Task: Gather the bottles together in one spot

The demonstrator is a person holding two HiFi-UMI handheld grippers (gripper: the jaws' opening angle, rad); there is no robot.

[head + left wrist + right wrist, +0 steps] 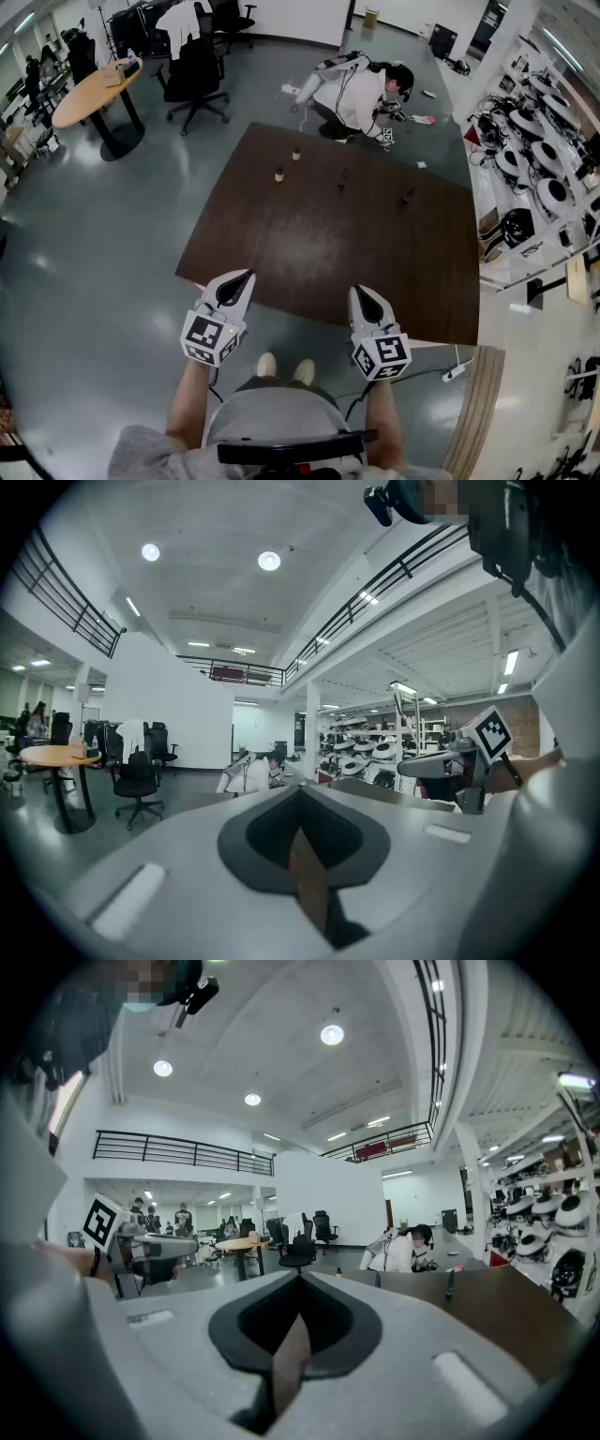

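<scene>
Several small bottles stand apart on the far half of the dark brown table (309, 253). Two pale-topped bottles (296, 154) (278, 174) are at the far left. Two dark bottles (343, 177) (409, 195) stand to their right. My left gripper (247, 275) hovers over the table's near edge, shut and empty. My right gripper (358, 290) hangs beside it, also shut with nothing held. In the right gripper view the shut jaws point across the table toward a dark bottle (449, 1283) and a small bottle (338, 1272). The left gripper view shows only shut jaws and the room.
A person in white (361, 94) crouches on the floor beyond the table's far edge. A black office chair (195, 75) and a round wooden table (94, 89) stand at the back left. Shelves of white gear (534, 159) line the right side. A power strip (455, 372) lies near the front right corner.
</scene>
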